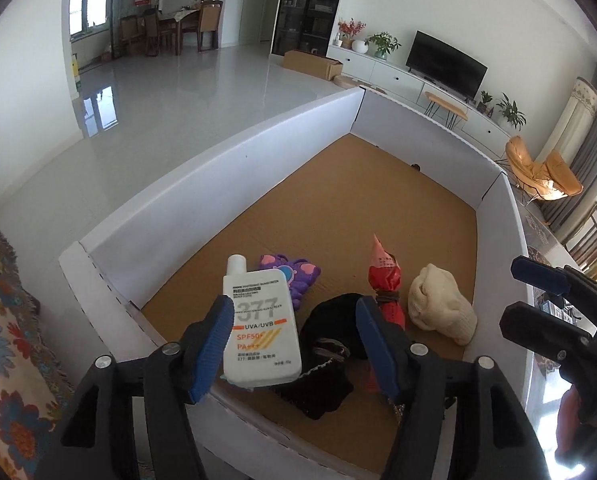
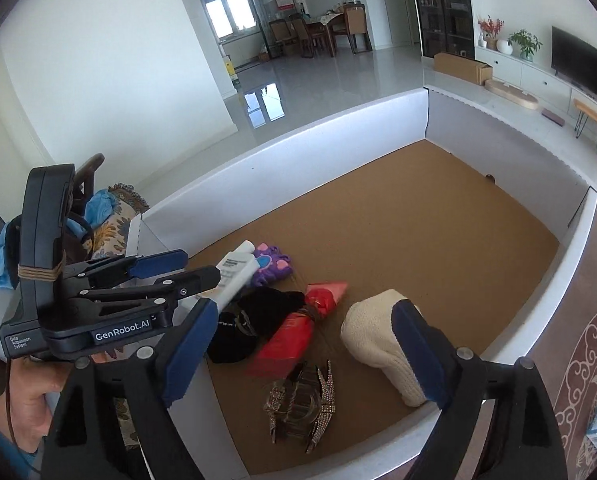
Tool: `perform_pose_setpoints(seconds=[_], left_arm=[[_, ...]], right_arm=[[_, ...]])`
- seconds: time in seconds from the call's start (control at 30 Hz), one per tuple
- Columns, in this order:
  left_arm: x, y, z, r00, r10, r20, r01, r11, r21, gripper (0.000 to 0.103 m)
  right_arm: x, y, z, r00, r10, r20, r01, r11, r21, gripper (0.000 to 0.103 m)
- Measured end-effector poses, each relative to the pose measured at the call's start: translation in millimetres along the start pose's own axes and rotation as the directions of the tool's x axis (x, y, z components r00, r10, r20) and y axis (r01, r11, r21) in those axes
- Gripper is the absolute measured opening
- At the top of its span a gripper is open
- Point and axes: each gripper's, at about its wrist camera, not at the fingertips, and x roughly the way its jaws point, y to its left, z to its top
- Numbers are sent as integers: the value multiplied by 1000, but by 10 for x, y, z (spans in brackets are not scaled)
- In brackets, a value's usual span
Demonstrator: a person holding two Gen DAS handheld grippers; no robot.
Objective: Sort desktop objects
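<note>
Behind the gaping left gripper [image 1: 294, 344] the black cloth [image 1: 330, 344] is half hidden — right gripper [image 2: 302, 352] likewise spread, empty.

Black cloth [image 1: 330, 344] partly behind sunscreen bottle [image 1: 260, 324]; bottle's small print unreadable.

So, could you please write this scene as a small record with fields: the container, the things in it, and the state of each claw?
container: cardboard tray, white walls, brown floor
inside: purple toy, black cloth, red packet, cream knit piece, glittery clips
sunscreen bottle: between the left claw's fingers, pads not pressing it
left claw: open
right claw: open, holding nothing
</note>
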Motion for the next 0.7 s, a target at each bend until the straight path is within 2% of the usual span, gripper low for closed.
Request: perform_pose_setpoints(seconds=[0.03, 0.1, 0.23, 0.33, 0.43, 0.5, 0.53, 0.6, 0.67, 0.7], left_arm=[[-56, -43, -27, 1000, -9, 23, 9, 1000, 1, 85], [-186, -197, -80, 997, -49, 57, 48, 999, 20, 86], [-420, -739, -209, 982, -171, 84, 162, 981, 110, 86], [-523, -1279, -333, 952, -302, 57, 285, 937, 201, 87], [-492, -1841, -558, 922, -387, -20, 376, 882, 284, 92], [-351, -2184, -750, 911, -403, -82, 407, 854, 324, 95], [-262, -2333, -851, 912, -396, -107, 408, 847, 342, 95], [-33, -2590, -1040, 918, -365, -153, 396, 847, 355, 95], [224, -2786, -1168, 918, -343, -200, 393, 857, 333, 95], [339, -2869, -1208, 920, -328, -216, 384, 866, 321, 95]], right_arm=[[-81, -33, -50, 1000, 4, 21, -4, 1000, 0, 89], [-285, -159, -209, 998, -18, 53, 18, 1000, -4, 90], [-732, -588, -716, 985, -145, 96, 147, 989, -10, 100], [-984, -1008, -1244, 966, -253, 45, 253, 967, 18, 100], [-1236, -1444, -1827, 933, -359, -34, 360, 931, 66, 100], [-1391, -1706, -2174, 898, -430, -91, 437, 894, 97, 100], [-1478, -1815, -2332, 880, -464, -107, 474, 874, 110, 100], [-1648, -2007, -2555, 851, -510, -123, 524, 841, 133, 100], [-1763, -2143, -2696, 836, -531, -138, 548, 819, 168, 100], [-1812, -2210, -2746, 841, -524, -133, 541, 818, 199, 101]])
